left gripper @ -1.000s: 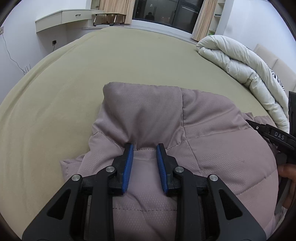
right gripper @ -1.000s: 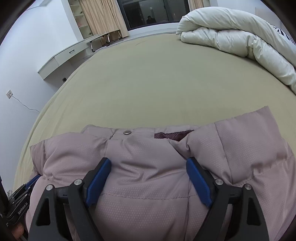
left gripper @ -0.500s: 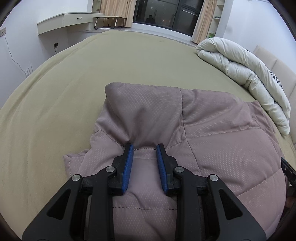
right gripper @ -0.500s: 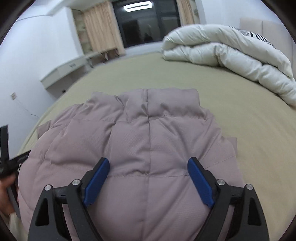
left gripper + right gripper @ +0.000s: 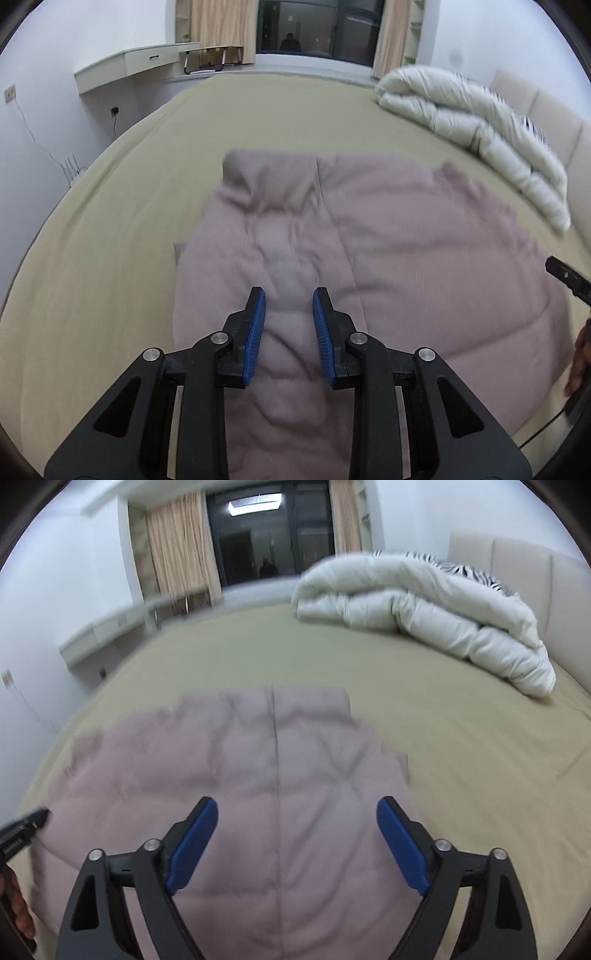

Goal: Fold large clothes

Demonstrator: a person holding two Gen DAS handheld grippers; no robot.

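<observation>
Mauve puffer jacket [image 5: 388, 251] flat mid-bed [image 5: 110, 258], collar toward window-side edge, long axis along zipper. Left gripper [image 5: 289, 325] partly open, right gripper [image 5: 297, 842] wide; both above fabric, holding nothing.

Each view looks forward along its own black-and-blue fingers from low above the bed [image 5: 110, 229], with the mauve padded jacket [image 5: 388, 258] close beneath, filling the lower middle of both frames. Both face the dark window [image 5: 273, 535] at top centre. They share the jacket, the bed and the rolled white duvet [image 5: 424, 616] at upper right.
</observation>
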